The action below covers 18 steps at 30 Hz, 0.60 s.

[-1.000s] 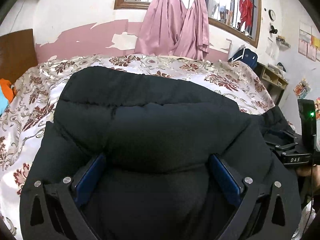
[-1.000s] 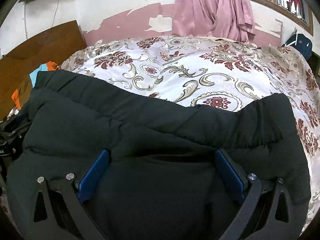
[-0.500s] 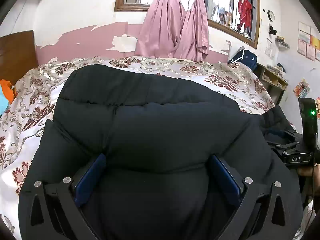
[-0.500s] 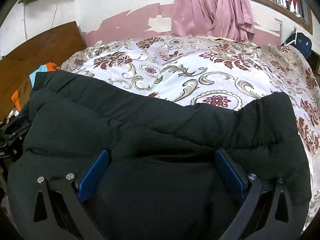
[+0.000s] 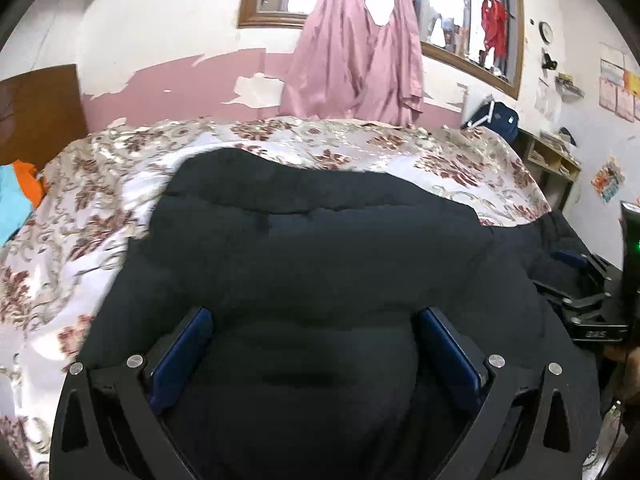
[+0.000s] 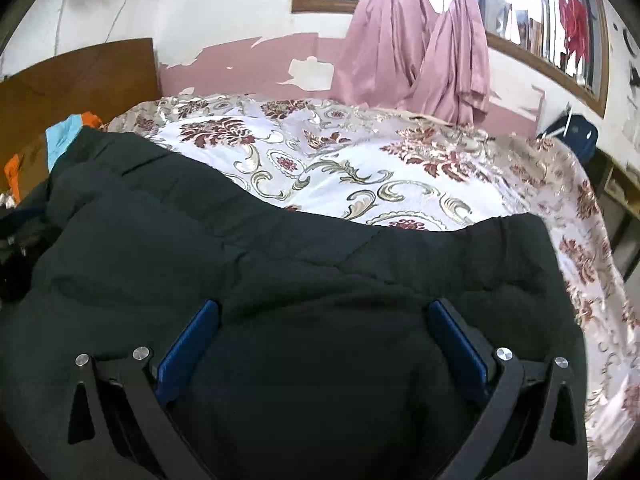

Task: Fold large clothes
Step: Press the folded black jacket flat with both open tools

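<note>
A large black padded jacket [image 5: 320, 248] lies on the floral bedspread [image 5: 100, 208] and fills the lower half of both views. My left gripper [image 5: 316, 320] has its jaws wide apart, with a thick bulge of the jacket between the blue pads [image 5: 180, 356]. My right gripper [image 6: 324, 312] stands the same way over the jacket [image 6: 280, 272], blue pads [image 6: 188, 344] wide apart with fabric bulging between them. The right gripper also shows at the right edge of the left wrist view [image 5: 592, 300].
The floral bedspread [image 6: 360, 168] stretches beyond the jacket to the pink wall and pink curtains [image 5: 352, 52]. A wooden headboard [image 6: 76, 76] and orange and blue clothes [image 6: 68, 132] are at the left. A blue bag [image 5: 496, 116] and a shelf [image 5: 552, 160] stand at the right.
Both views have tilted up and shifted; the jacket's far edge sits lower in frame and more bedspread and wall show. The jaws stay wide with fabric between them.
</note>
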Available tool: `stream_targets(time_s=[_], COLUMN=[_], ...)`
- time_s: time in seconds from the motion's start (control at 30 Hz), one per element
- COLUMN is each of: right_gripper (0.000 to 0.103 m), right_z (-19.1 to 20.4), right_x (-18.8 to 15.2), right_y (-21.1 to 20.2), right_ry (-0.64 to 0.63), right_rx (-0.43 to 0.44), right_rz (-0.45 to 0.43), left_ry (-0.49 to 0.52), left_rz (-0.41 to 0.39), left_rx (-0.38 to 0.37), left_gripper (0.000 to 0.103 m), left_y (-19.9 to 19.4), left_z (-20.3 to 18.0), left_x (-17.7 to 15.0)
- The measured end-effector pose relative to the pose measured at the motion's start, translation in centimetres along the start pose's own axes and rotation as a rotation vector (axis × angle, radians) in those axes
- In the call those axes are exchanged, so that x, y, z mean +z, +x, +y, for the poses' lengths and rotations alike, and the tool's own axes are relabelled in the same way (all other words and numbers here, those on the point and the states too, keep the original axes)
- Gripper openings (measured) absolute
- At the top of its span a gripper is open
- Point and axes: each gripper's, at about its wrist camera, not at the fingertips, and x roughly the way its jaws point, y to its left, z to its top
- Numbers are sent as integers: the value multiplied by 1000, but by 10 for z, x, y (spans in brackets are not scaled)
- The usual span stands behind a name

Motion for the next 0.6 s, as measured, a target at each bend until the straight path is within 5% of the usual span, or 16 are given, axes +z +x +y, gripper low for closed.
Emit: stream_targets(time_s=[0.4,0.6], right_gripper=[102,102], right_z=[-79,-129], right_x=[-20,-43], right_y=[-61,-51], right_ry=[211,344], right_rx=[-92,-69], right_rz=[-31,65], left_ry=[-122,-311], left_rz=[50,140], left_rx=[113,12], left_gripper=[103,103], left_y=[-24,-8], left_z=[65,104], left_x=[-5,-19])
